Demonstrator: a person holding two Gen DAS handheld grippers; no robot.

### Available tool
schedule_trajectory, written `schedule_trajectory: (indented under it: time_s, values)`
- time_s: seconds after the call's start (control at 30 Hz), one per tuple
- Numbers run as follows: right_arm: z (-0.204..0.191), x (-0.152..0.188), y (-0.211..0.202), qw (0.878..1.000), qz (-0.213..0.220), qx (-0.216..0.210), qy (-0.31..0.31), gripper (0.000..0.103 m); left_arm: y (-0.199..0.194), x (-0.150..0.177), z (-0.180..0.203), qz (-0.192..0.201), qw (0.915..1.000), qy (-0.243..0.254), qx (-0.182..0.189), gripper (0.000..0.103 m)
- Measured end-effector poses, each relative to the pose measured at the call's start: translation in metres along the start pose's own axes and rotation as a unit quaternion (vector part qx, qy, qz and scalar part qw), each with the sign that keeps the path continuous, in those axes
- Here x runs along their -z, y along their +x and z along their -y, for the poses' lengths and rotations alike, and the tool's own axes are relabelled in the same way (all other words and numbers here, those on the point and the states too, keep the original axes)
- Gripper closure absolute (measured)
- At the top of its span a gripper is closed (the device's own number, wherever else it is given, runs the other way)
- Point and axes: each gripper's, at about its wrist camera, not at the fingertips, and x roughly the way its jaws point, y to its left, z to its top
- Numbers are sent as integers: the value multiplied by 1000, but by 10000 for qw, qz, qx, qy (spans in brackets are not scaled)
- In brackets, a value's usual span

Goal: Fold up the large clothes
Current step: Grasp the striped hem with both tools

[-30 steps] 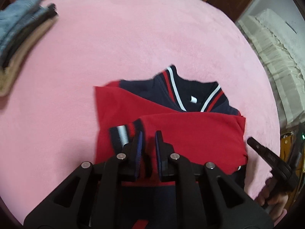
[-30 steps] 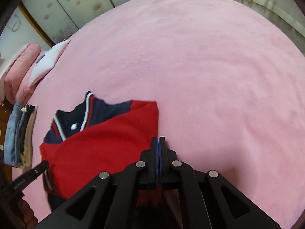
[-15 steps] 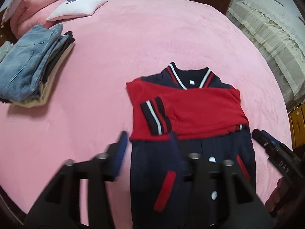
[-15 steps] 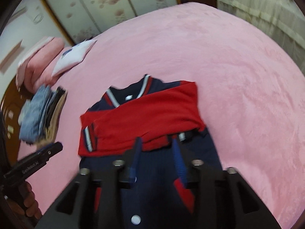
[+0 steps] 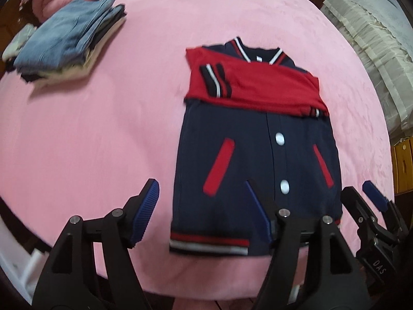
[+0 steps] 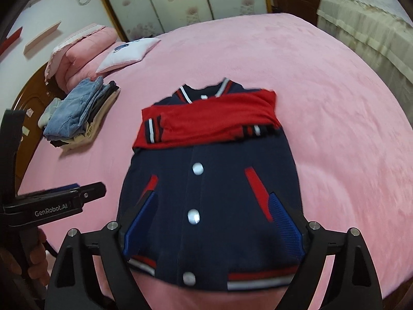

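Claws spread wide — left claw [image 5: 201, 206] and right claw [image 6: 213, 222] hover above jacket [image 6: 211, 193] hem.

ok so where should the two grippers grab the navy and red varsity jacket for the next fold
Probably the striped bottom hem of the navy and red varsity jacket, one corner each: left gripper at its near-left corner, right gripper at the near-right. Come in low from the near edge of the pink bed cover. Both sleeves lie folded across the chest, so the flat hem is free to lift toward the collar.

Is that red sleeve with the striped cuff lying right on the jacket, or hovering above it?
Touching. In the right wrist view the red sleeve lies flat across the jacket chest, with no gap.
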Motion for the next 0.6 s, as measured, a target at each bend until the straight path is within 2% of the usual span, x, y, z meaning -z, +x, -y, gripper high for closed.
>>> schedule_trajectory:
  time_s: [0.2,0.33,0.47,0.6]
  values:
    - [18,45,-23,9991,-79,57,404,14,-6,46,-1,-128,9996,-192,-159,38]
    - [33,73,-31,9972,-194,74,719,14,5,75,-8,-448,9971,-601,-110,37]
    - [58,97,-31,9906,-381,-19,1316,14,26,102,-26,-848,9878,-1296,-130,38]
    - [84,122,-24,9764,-589,-257,2062,14,48,123,-47,-1118,9757,-1883,24,38]
